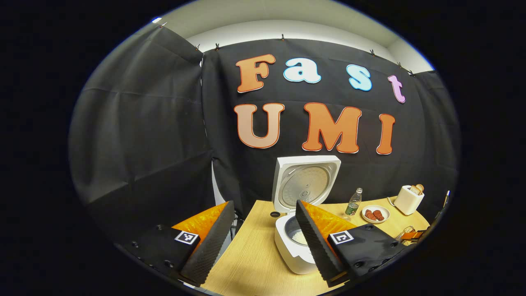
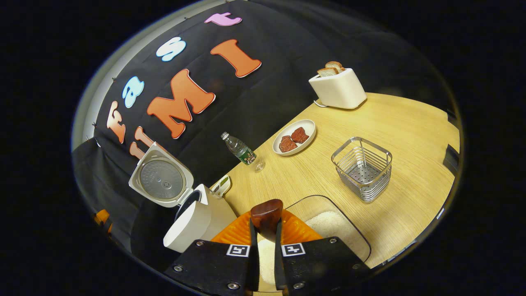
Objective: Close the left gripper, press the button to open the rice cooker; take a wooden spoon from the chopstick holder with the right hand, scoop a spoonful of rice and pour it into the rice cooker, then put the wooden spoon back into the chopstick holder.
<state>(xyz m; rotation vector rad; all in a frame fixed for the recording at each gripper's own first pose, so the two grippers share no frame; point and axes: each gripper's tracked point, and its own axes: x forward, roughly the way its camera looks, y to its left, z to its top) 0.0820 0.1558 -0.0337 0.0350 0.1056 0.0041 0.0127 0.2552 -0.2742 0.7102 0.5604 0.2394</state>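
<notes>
Now your left gripper has its fingers spread wide before the rice cooker, lid up. Your right gripper pinches the wooden spoon above the rice container; the chopstick holder stands just beyond.

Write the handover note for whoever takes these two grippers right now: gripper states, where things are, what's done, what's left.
Left gripper: open, holding nothing, hanging in front of the rice cooker.
Right gripper: shut on the wooden spoon, above the clear rice container.
Rice cooker: lid up, some rice visible in the pot.
Chopstick holder: on the table, nothing in it.
Done: lid opened, spoon taken out.
Left: I cannot see the spoon's bowl, so check whether it is loaded. If the pour is done, just return the spoon to the holder.
</notes>
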